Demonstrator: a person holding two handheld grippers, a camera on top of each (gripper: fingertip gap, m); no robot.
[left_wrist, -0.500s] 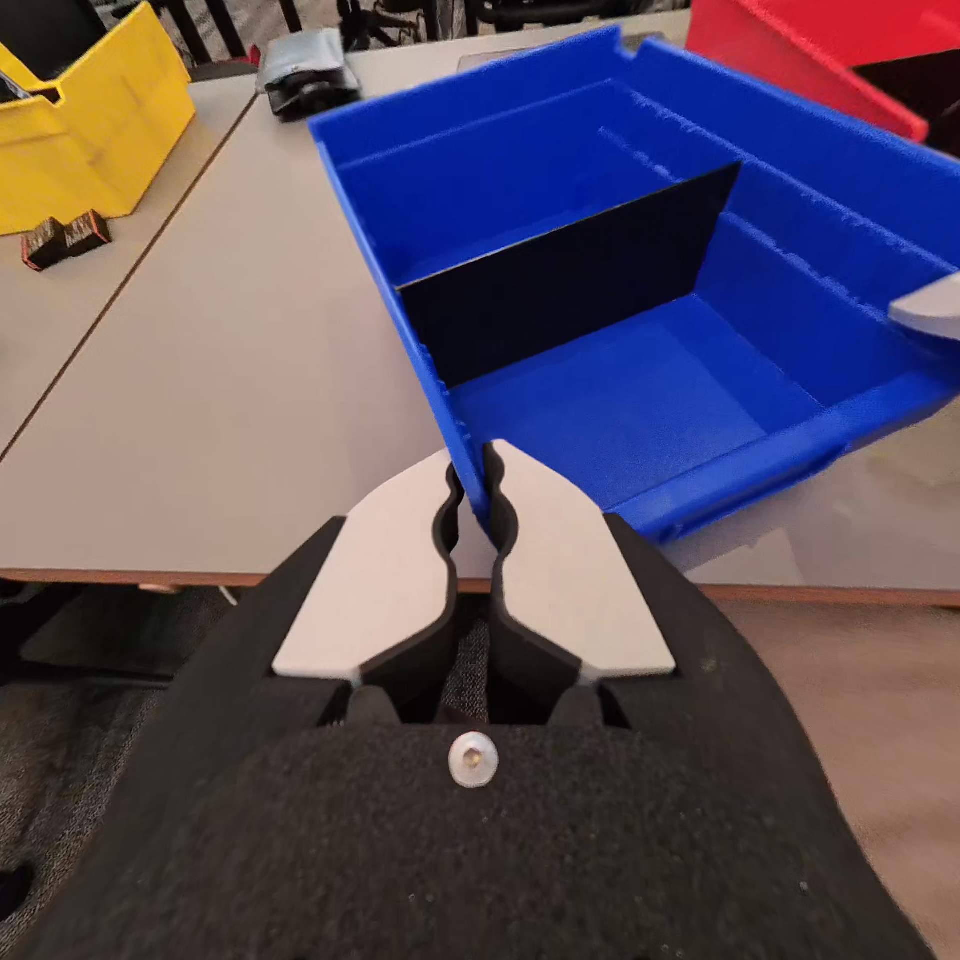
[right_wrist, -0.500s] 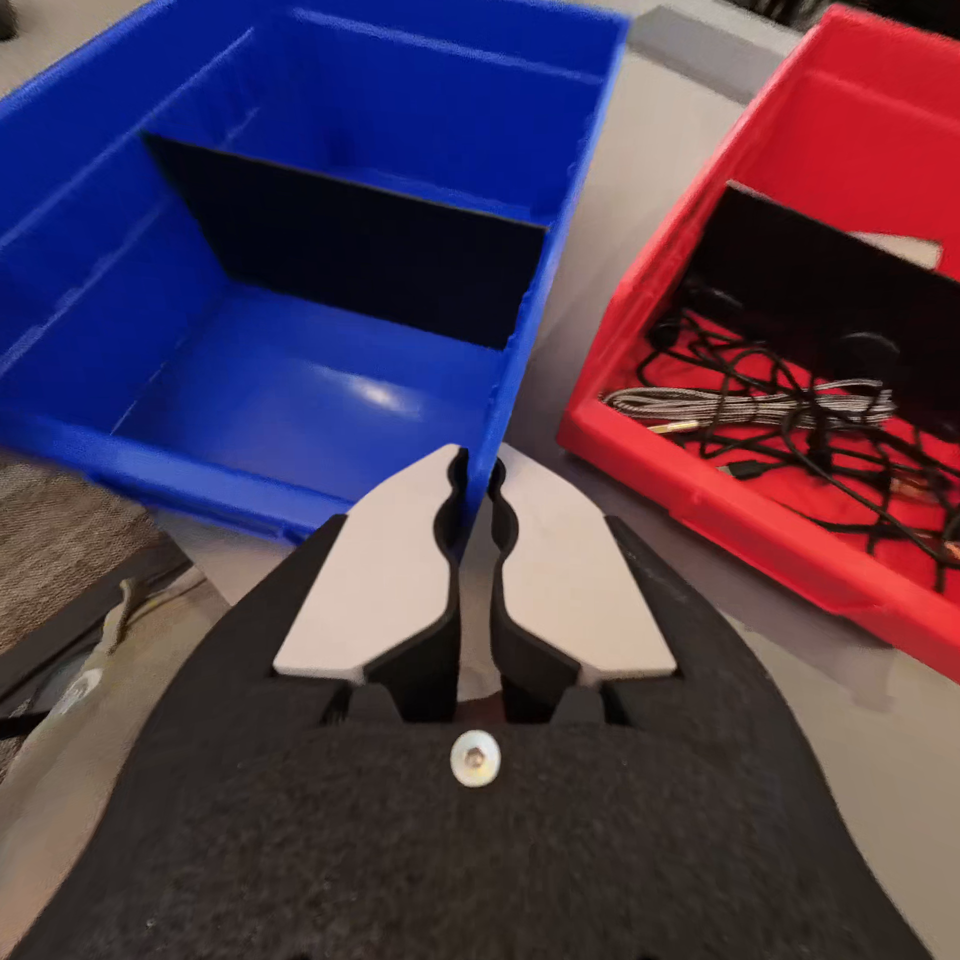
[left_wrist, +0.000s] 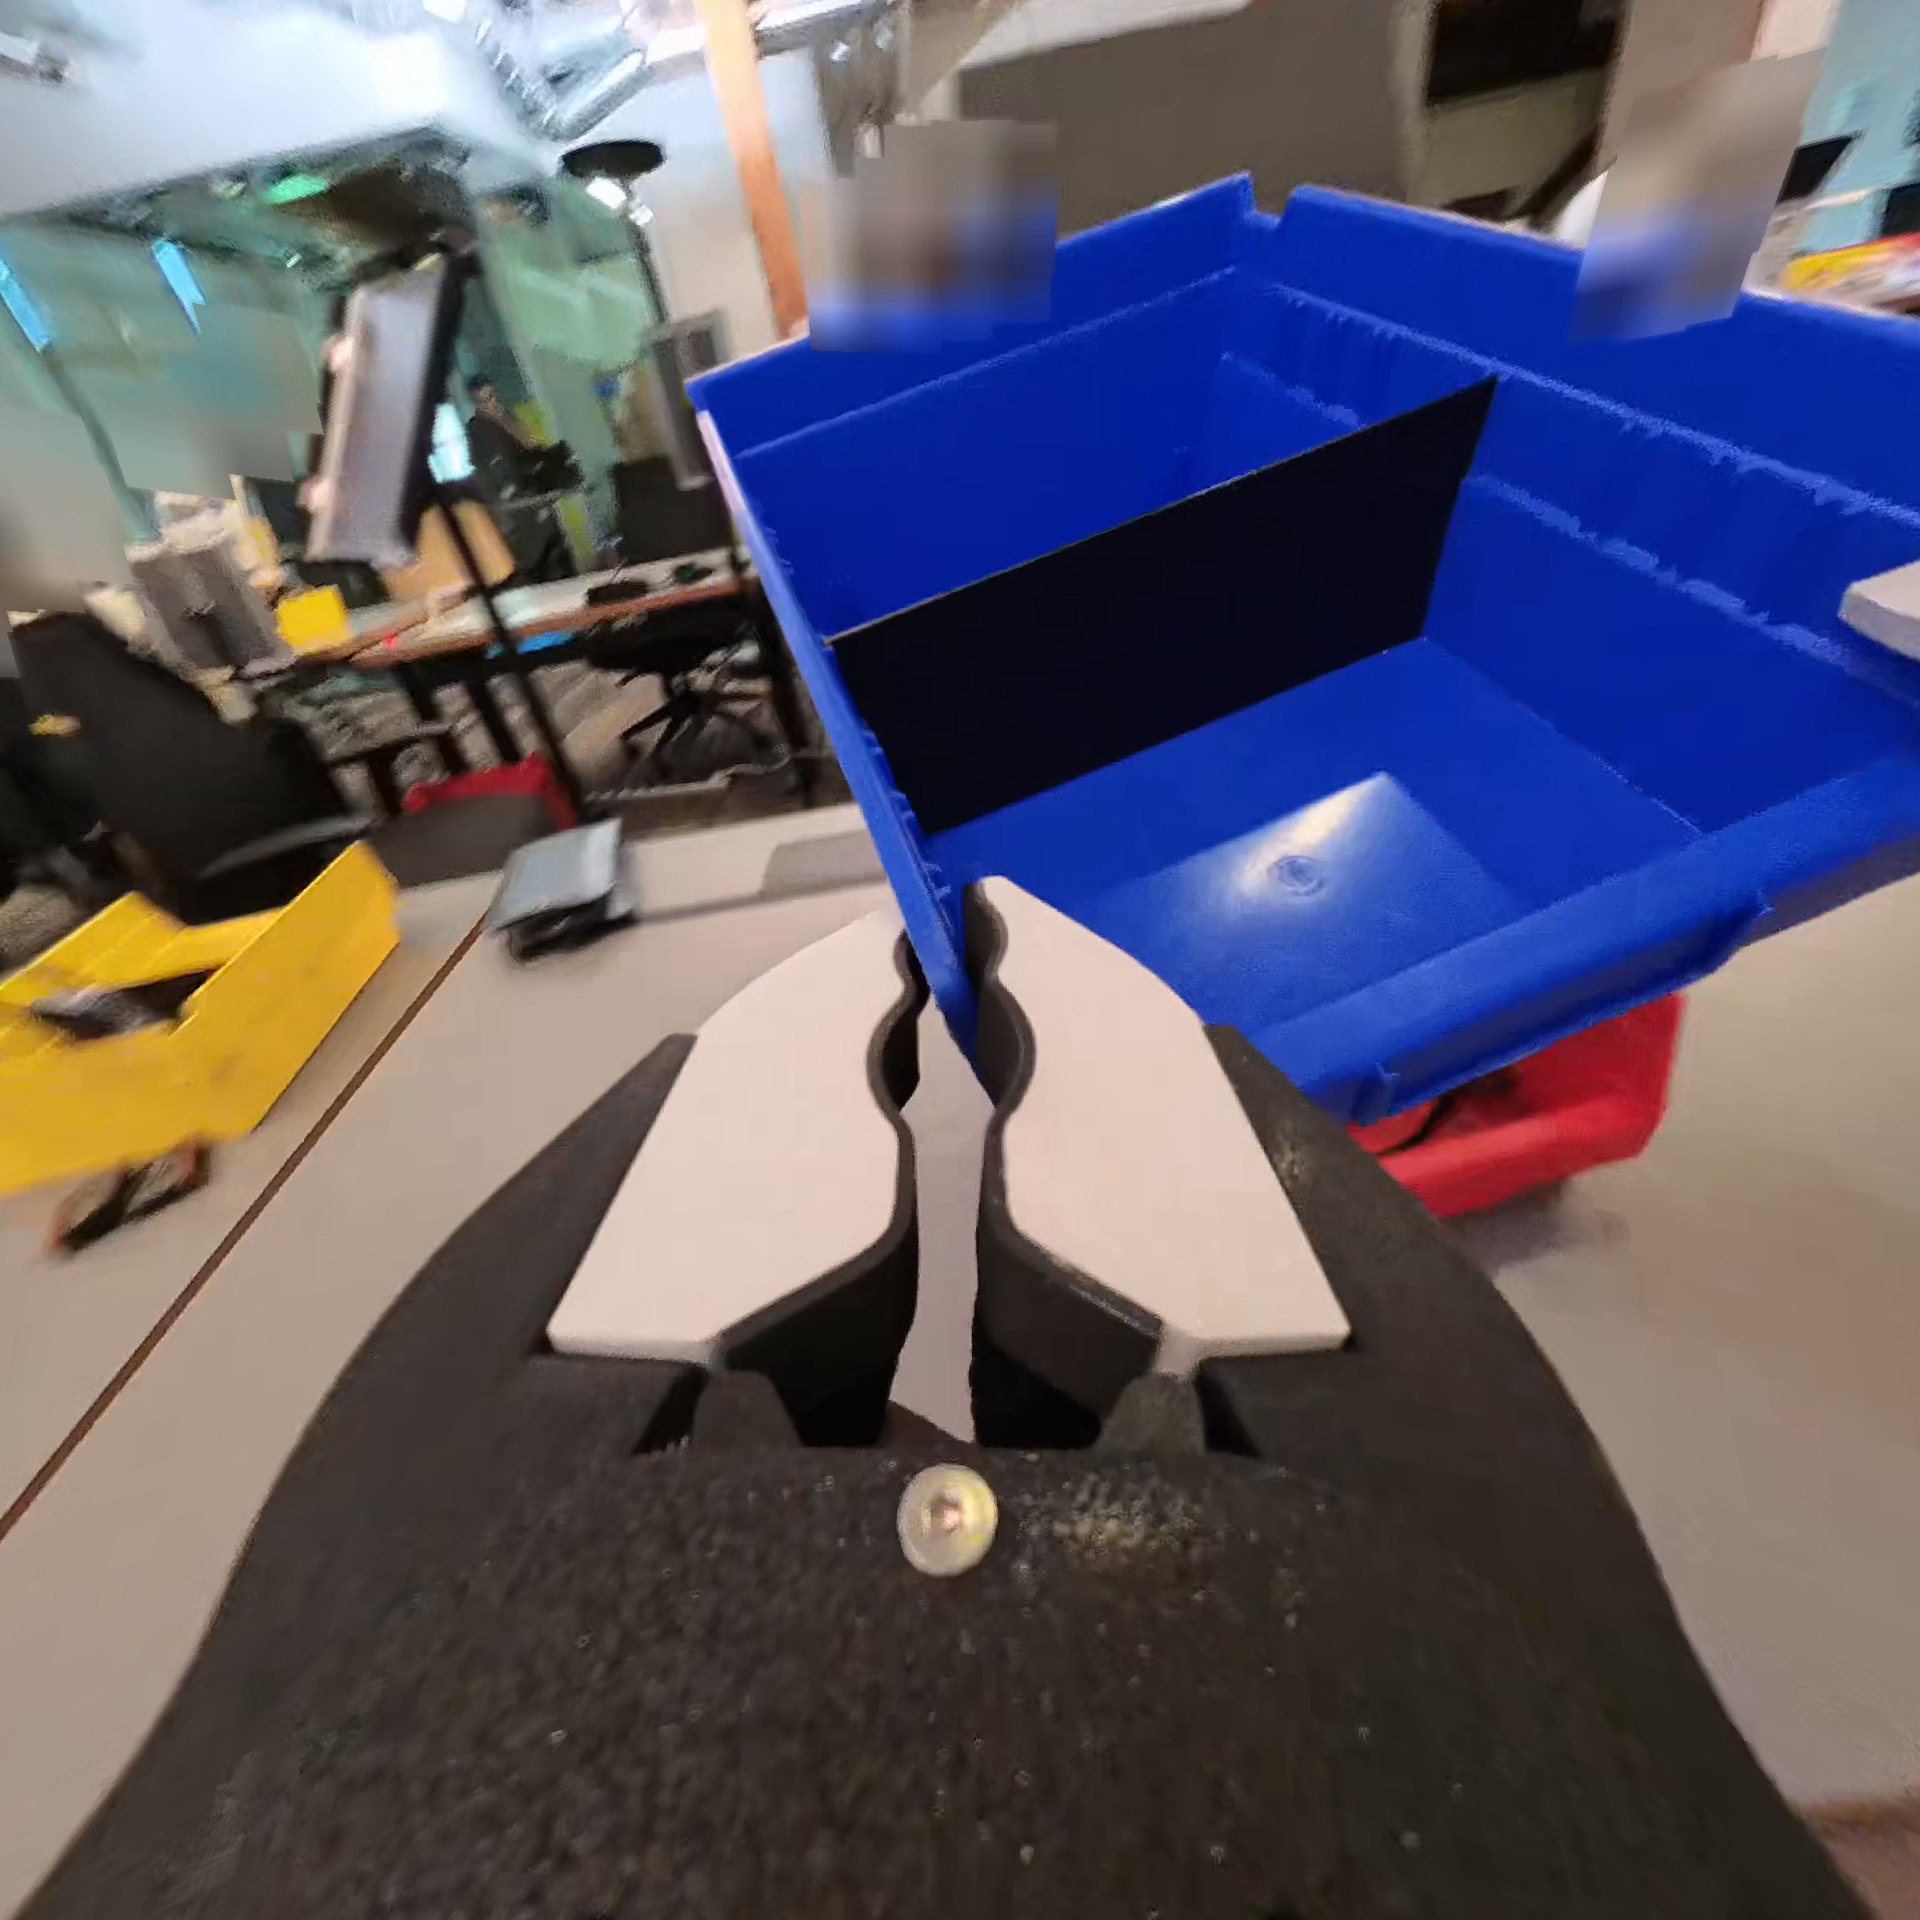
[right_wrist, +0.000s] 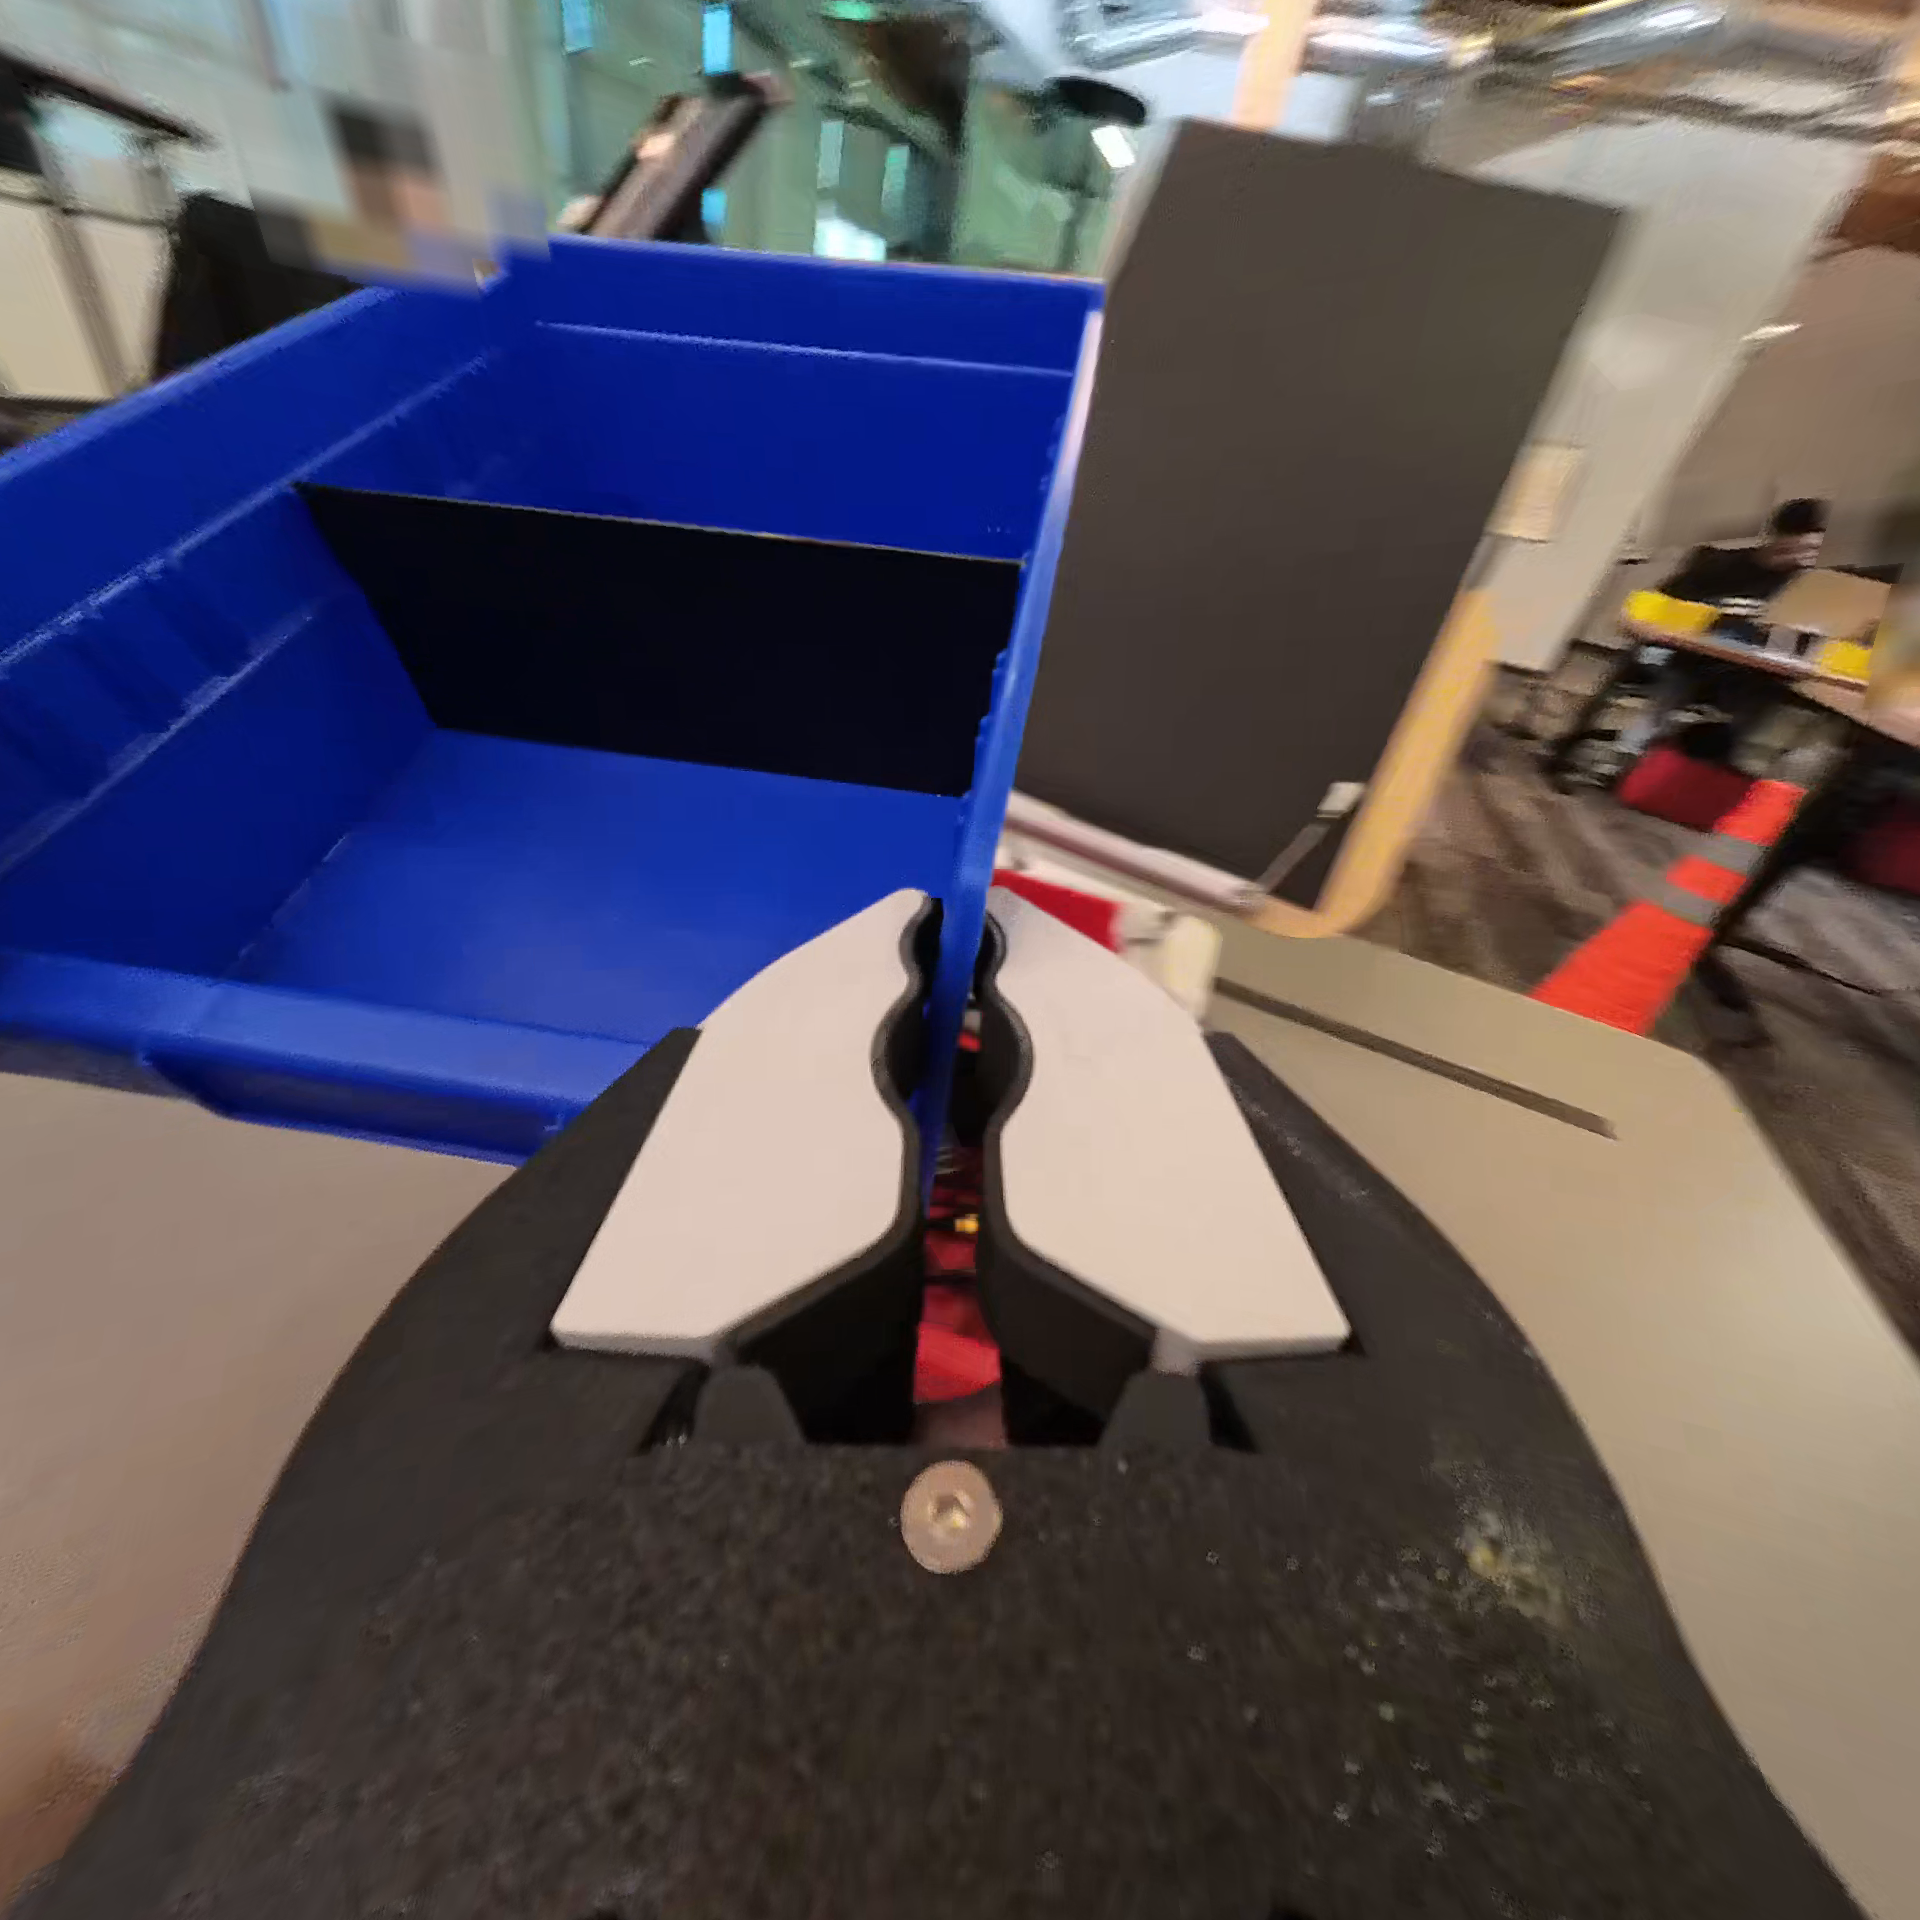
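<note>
Left wrist view: one blue bin (left_wrist: 1351, 810) is gripped by two tongs, left tongs (left_wrist: 943, 914) clamped at seven o'clock, right tongs (right_wrist: 961, 925) at five; one black divider (left_wrist: 1143, 613) is seen inside.

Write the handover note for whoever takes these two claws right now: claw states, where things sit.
Left claw: shut on the blue bin's left wall, near its front corner.
Right claw: shut on the bin's right wall.
Blue bin: held clear of the grey table, tilted, nothing in the front compartment, black divider in place.
Red bin: on the table beneath it.
Yellow bin: left side of the table.
</note>
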